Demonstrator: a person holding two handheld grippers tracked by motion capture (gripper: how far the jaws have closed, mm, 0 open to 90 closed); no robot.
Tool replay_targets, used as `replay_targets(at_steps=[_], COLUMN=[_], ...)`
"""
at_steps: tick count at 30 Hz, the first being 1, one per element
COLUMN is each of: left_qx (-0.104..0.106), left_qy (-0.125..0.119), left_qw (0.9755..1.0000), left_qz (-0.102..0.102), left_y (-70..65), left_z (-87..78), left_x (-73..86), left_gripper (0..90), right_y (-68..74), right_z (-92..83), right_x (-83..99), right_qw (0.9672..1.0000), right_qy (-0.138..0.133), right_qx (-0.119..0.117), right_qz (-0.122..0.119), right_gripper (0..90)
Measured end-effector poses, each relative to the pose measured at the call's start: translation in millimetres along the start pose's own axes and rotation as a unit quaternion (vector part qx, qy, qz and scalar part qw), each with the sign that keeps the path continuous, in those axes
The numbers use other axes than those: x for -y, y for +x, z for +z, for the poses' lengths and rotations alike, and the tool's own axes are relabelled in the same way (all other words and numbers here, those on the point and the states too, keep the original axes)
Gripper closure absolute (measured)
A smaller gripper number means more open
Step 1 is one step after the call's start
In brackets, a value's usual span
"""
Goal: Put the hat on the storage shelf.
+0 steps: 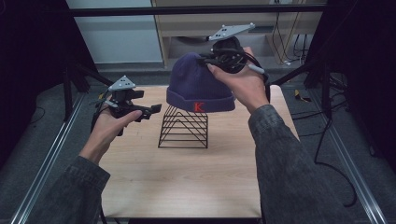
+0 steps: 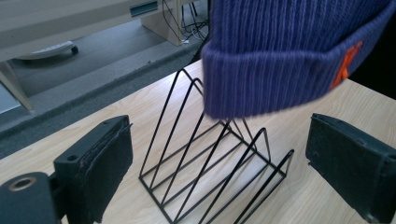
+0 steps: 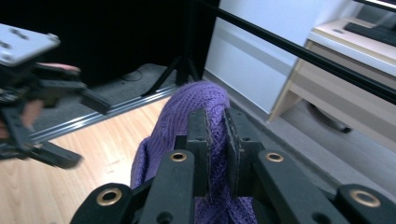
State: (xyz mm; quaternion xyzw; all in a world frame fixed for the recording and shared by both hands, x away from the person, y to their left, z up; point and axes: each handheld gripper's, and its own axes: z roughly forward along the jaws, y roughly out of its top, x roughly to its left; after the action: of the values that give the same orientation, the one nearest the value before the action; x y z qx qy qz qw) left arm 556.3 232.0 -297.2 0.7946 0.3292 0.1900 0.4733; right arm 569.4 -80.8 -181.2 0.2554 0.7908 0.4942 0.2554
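The beanie (image 1: 198, 86) hangs in the air over the wire rack (image 1: 183, 127), its cuff with the red letter just above the rack's top wires and not clearly resting on them. The right gripper (image 3: 215, 140) has its fingers (image 3: 198, 140) closed on a pinch of knit at the crown, so the whole hat dangles from that one fold. In the high view the right gripper (image 1: 205, 59) sits behind the crown, raised above the desk (image 1: 187, 182).

The left gripper (image 1: 154, 110) is off to the left of the rack, near the cuff but apart from it. Its fingers (image 2: 107, 163) stand wide open with nothing between them; the rack and the cuff's edge lie ahead of them in the left gripper view.

Judging from this, the work is draping the beanie onto the rack, or lifting it clear, and the risks come from the thin grip. A fold of loose knit can slide out of closed fingers, and the hat would then drop askew on the wires or onto the desk. The rack looks light and is held by nothing; if the cuff snags a wire while the hat moves sideways, the rack could tip or drag. The open left fingers, if brought in low, could also knock the rack before they reach the cuff.
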Motion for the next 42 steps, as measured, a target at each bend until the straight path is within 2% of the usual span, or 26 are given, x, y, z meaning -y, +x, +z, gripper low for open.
replay_targets(at_steps=[3, 6, 9, 13, 16, 17, 19, 20, 24, 25, 28, 30, 34, 38, 41, 42], left_qx=[0.004, 0.012, 0.013, 0.025, 0.043, 0.048, 0.06, 0.062, 0.04, 0.035, 0.014, 0.003, -0.02, -0.027, -0.037, -0.037], left_qy=[0.009, 0.006, 0.015, 0.028, 0.036, 0.037, 0.041, 0.044, 0.038, 0.036, 0.037, 0.036, 0.024, 0.025, 0.034, 0.035], left_qw=[0.9999, 0.9999, 0.9997, 0.999, 0.998, 0.9977, 0.9968, 0.9965, 0.997, 0.9972, 0.9976, 0.9981, 0.9985, 0.9987, 0.9979, 0.998], left_qz=[0.01, 0.006, 0.011, 0.022, 0.028, 0.03, 0.033, 0.036, 0.055, 0.055, 0.057, 0.05, 0.045, 0.035, 0.042, 0.036], left_y=[1.0, 2.8, 2.2, -0.8, -4.7, -5.6, -6.9, -7.3, -12.6, -13.6, -14.8, -13.6, -10.8, -6.4, -5.2, -5.1], left_z=[4.0, 5.1, 7.5, 12.0, 17.3, 18.6, 21.5, 22.0, 20.7, 20.1, 18.0, 17.5, 16.0, 15.3, 17.5, 19.1], left_x=[-0.9, -0.6, 0.1, 0.2, -0.5, -0.7, -0.8, -1.0, -3.4, -4.0, -5.5, -5.9, -5.6, -0.7, 3.9, 5.5], left_gripper=[4.5, 4.5, 5.0, 6.2, 8.1, 11.0, 22.6, 31.7, 61.6, 63.7, 65.2, 65.2, 65.2, 64.9, 64.7, 64.6], right_y=[8.2, 16.9, 23.3, 29.5, 33.0, 33.8, 34.2, 34.0, 30.8, 29.6, 25.1, 22.1, 20.3, 22.0, 22.0, 22.1], right_z=[5.2, 8.2, 9.6, 10.1, 11.1, 11.3, 11.9, 12.2, 13.0, 12.6, 13.2, 14.9, 19.8, 27.2, 32.9, 34.6], right_x=[-4.1, -7.6, -10.6, -14.1, -15.4, -15.5, -14.8, -14.1, -10.7, -9.6, -4.7, -1.5, 1.1, 3.8, 8.8, 11.0], right_qw=[0.9999, 0.9996, 0.9993, 0.9989, 0.9986, 0.9987, 0.9987, 0.9987, 0.9991, 0.9993, 0.9996, 0.9997, 0.9997, 0.9998, 0.9998, 0.9998], right_qy=[-0.005, -0.01, -0.015, -0.02, -0.02, -0.019, -0.018, -0.017, -0.013, -0.012, -0.01, -0.008, -0.013, -0.003, 0.007, 0.008], right_qx=[-0.012, -0.025, -0.033, -0.042, -0.046, -0.046, -0.046, -0.045, -0.037, -0.033, -0.022, -0.019, -0.019, -0.018, -0.017, -0.019], right_qz=[-0.004, -0.009, -0.01, -0.011, -0.014, -0.014, -0.014, -0.016, -0.014, -0.014, -0.015, -0.01, 0.001, -0.006, -0.006, -0.003], right_gripper=[81.5, 81.5, 81.5, 81.5, 81.5, 81.4, 81.5, 81.5, 81.4, 81.4, 81.4, 81.3, 81.3, 81.1, 81.1, 81.0])
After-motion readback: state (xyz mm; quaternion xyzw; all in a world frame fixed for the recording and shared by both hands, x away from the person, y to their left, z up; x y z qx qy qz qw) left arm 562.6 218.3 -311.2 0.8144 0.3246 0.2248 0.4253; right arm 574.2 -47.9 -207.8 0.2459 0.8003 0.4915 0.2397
